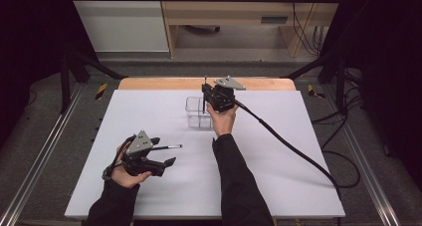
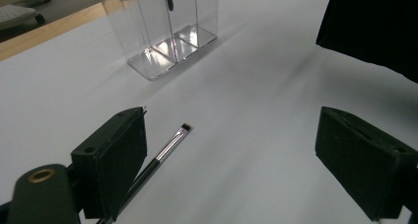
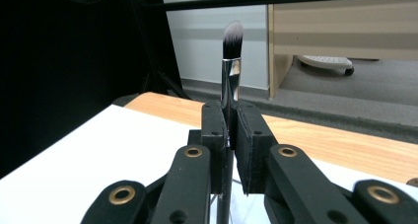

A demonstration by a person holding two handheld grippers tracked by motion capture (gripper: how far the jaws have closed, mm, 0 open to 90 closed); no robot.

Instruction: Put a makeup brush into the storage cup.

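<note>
Right gripper [image 3: 230, 135] clamped on a makeup brush [image 3: 230, 61], bristles up, held upright over the clear acrylic organizer [image 1: 197, 111] near the far edge of the table [image 1: 278, 151], centre. Step looks like insertion: next, line the handle up with a compartment, lower, release. Left gripper [image 2: 231, 160] wide open, empty, near the front-left corner; thin brush [image 2: 170, 146] lies beside its jaw.
</note>
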